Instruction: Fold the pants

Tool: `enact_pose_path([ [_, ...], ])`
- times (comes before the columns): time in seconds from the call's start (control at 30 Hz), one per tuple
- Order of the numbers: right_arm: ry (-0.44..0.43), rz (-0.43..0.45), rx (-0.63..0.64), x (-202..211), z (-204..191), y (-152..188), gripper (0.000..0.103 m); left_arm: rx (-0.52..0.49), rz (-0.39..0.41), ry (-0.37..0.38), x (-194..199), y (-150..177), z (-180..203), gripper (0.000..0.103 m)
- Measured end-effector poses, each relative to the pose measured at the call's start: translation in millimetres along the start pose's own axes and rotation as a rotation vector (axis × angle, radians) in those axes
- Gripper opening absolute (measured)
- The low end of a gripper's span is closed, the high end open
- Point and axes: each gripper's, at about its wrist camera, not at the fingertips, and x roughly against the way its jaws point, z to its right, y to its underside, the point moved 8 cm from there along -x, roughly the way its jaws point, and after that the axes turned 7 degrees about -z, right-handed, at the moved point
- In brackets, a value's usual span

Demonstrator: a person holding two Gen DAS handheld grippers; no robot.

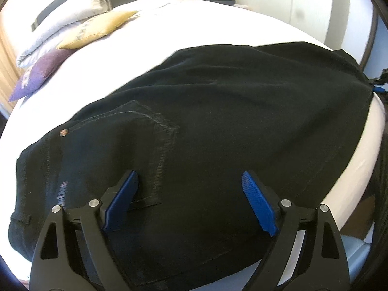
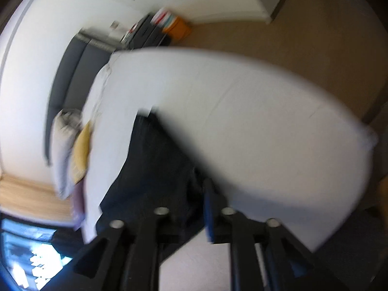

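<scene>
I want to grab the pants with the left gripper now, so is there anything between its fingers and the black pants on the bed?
Nothing visible is in the way. The left gripper is open right above the black pants, near the back pocket. The cushions lie far off by the headboard on the bed.

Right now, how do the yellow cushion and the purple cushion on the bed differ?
The yellow cushion is mustard coloured, while the purple cushion is violet with a pale patch near one end. The yellow one lies farther up the bed, against the grey pillows; the purple one sits nearer the black pants, by the bed's edge. Both lie flat on the white sheet, clear of the pants.
</scene>
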Motion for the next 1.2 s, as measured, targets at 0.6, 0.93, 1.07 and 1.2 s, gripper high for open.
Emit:
enact_pose_path([
  [0.6, -0.074, -0.379, 0.672, -149, -199, 81, 0.033, 0.174, 0.006, -0.111, -9, 11, -93, 0.098],
  [0.93, 0.003, -0.232, 0.516, -172, -200, 15, 0.011, 0.197, 0.063, -0.131, 6, 13, -111, 0.103],
  [1.07, -0.122, -0.254, 0.605, -132, -222, 61, 0.049, 0.180, 0.144, -0.157, 23, 7, -109, 0.103],
  [1.2, -0.083, -0.313, 0.577, -135, -168, 89, 0.040, 0.215, 0.044, -0.155, -6, 20, -129, 0.103],
])
